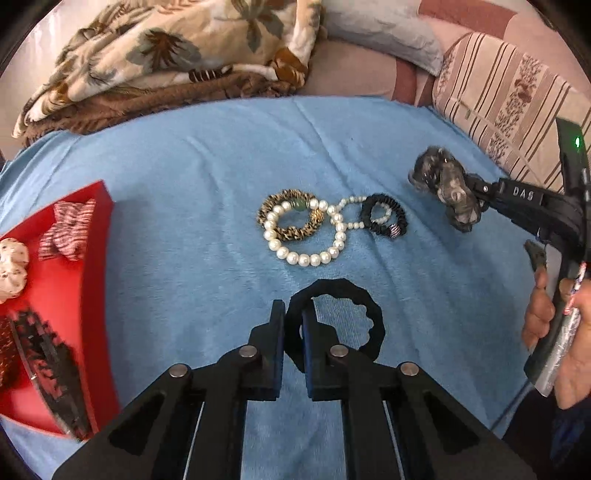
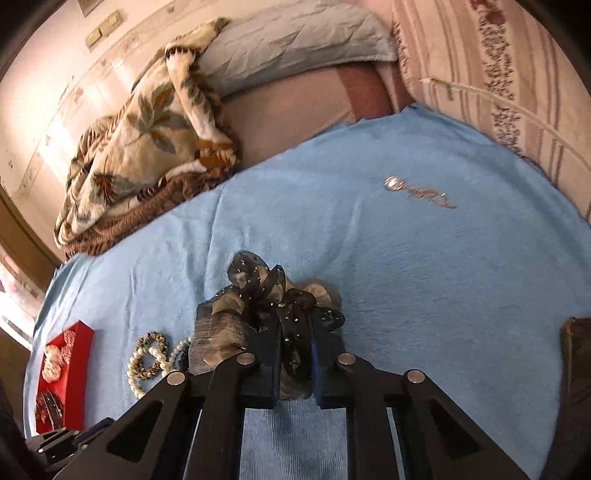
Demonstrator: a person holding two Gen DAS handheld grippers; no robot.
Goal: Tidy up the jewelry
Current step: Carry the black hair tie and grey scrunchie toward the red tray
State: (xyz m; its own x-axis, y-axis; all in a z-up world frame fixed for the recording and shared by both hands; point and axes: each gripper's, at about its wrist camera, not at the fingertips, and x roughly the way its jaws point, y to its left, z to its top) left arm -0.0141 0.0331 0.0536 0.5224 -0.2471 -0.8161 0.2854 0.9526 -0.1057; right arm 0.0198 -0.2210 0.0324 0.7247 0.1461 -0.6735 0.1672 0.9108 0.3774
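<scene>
My left gripper (image 1: pixel 293 314) is shut on a black hair tie (image 1: pixel 373 314), held just above the blue cloth (image 1: pixel 184 221). My right gripper (image 2: pixel 293 321) is shut on a sheer grey-black scrunchie (image 2: pixel 255 291); it also shows in the left wrist view (image 1: pixel 445 186) at the right. On the cloth ahead lie a pearl bracelet (image 1: pixel 308 258), a leopard-print scrunchie (image 1: pixel 291 232) and a small black scrunchie (image 1: pixel 384 214), overlapping. A red tray (image 1: pixel 94 258) at the left holds several hair pieces. A silver pendant on a chain (image 2: pixel 417 190) lies far right.
A folded floral blanket (image 1: pixel 166 55) and a grey pillow (image 1: pixel 380 29) lie behind the cloth. A striped cushion (image 1: pixel 509 96) stands at the back right. A dark box edge (image 2: pixel 576 350) shows at the right of the right wrist view.
</scene>
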